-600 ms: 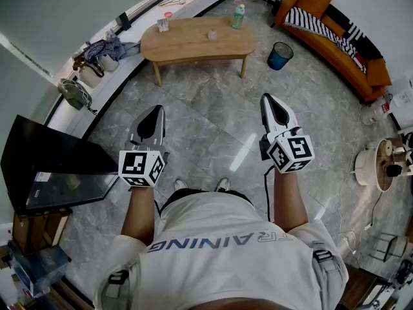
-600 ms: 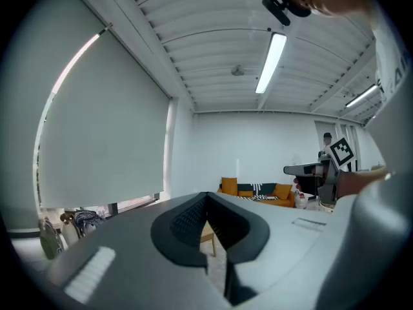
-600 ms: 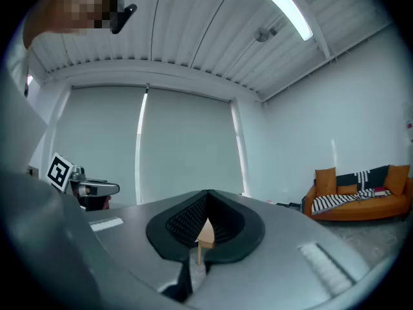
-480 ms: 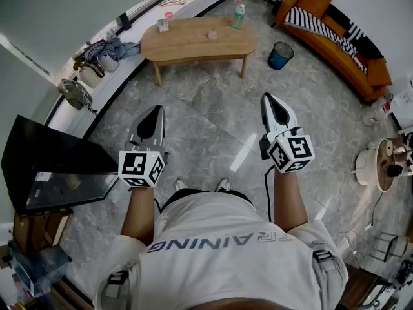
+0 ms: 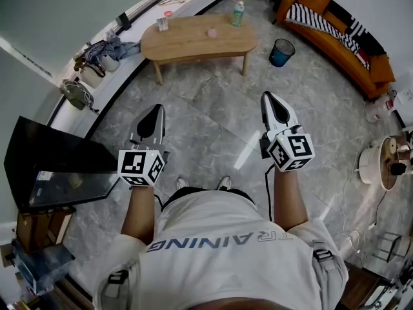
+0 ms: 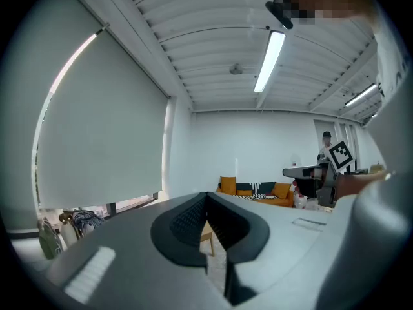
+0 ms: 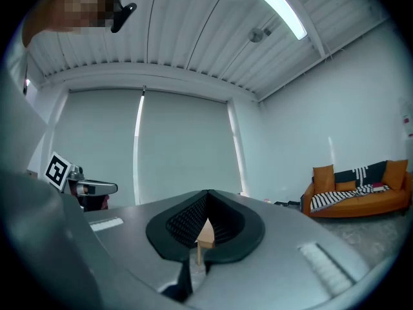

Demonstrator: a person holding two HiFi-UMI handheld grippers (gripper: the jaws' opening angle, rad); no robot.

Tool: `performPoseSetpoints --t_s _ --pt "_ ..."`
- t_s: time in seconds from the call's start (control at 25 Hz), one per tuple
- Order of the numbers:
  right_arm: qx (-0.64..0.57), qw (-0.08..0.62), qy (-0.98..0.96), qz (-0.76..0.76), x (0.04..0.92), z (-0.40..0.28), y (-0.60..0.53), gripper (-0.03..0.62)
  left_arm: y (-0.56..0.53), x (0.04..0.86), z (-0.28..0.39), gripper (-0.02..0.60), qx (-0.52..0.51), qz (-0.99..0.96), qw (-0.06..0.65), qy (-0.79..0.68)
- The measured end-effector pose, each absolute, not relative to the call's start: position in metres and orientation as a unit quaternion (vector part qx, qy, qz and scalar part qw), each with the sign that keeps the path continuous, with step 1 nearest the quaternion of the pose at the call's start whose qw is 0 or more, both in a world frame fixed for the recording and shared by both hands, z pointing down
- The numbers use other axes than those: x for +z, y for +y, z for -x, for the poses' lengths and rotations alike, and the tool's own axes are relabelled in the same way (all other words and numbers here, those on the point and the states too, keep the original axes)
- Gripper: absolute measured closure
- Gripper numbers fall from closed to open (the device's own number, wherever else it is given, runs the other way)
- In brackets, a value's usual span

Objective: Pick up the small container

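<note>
Landmark: oval light-wood coffee table (image 5: 187,44), standing on grey marbled floor tiles (image 5: 213,118) at the far side of the room in the head view.
Small container: small pink pot (image 5: 211,33), upright on the table top, near the middle and slightly toward the right end. It is too small in the head view to confirm its lid or exact shape, so this identification is probable only.
Other items on table: green-and-white plastic bottle (image 5: 238,13) at the far right edge; clear cup-like holder (image 5: 162,24) at the far left end.
Left gripper (image 5: 155,111): held level over the floor, well short of the table's near edge, opposite its left end. Jaws closed tip to tip, with nothing between them. A table leg shows past the tips in the left gripper view.
Right gripper (image 5: 271,99): held level, well short of the table's near edge, opposite its right end. Jaws fully together and empty. One end of the table shows past the tips in the right gripper view.
Contact: neither gripper touches the table or the pot.
Surroundings: round blue waste bin (image 5: 281,52) on the floor just beside the table's right end; orange sofa with a black-and-white striped throw (image 5: 335,41) further right of the table, beyond the bin.
</note>
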State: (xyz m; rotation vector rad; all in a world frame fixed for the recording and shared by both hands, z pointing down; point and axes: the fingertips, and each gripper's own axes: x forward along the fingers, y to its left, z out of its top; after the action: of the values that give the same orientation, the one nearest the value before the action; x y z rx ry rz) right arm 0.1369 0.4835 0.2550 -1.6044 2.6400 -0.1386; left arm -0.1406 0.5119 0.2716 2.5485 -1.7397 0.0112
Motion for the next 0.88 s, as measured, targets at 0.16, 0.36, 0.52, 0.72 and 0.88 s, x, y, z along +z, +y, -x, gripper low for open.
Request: performPoseSetpoints --t_s 0.16,0.36,0.52,0.72,0.88 --pt "-0.052 0.045 0.854 0.516 0.253 -0.149 0.482 0.581 0.510 0.271 0.131 0.581 0.005 -0.824 0.028 -0.566" --pt "-0.060 0.063 0.855 0.511 0.252 -0.181 0.480 0.581 0.506 0.267 0.101 0.581 0.006 -0.825 0.020 -0.565" --pt "-0.047 0.065 0.861 0.503 0.255 -0.202 0.477 0.580 0.502 0.270 0.080 0.581 0.005 -0.821 0.021 -0.571" --pt "-0.056 0.052 0.865 0.495 0.268 -0.210 0.471 0.580 0.497 0.276 0.067 0.581 0.010 -0.816 0.033 -0.577" --pt "-0.071 0.055 0.865 0.493 0.272 -0.215 0.451 0.580 0.480 0.282 0.059 0.581 0.015 -0.818 0.039 -0.574"
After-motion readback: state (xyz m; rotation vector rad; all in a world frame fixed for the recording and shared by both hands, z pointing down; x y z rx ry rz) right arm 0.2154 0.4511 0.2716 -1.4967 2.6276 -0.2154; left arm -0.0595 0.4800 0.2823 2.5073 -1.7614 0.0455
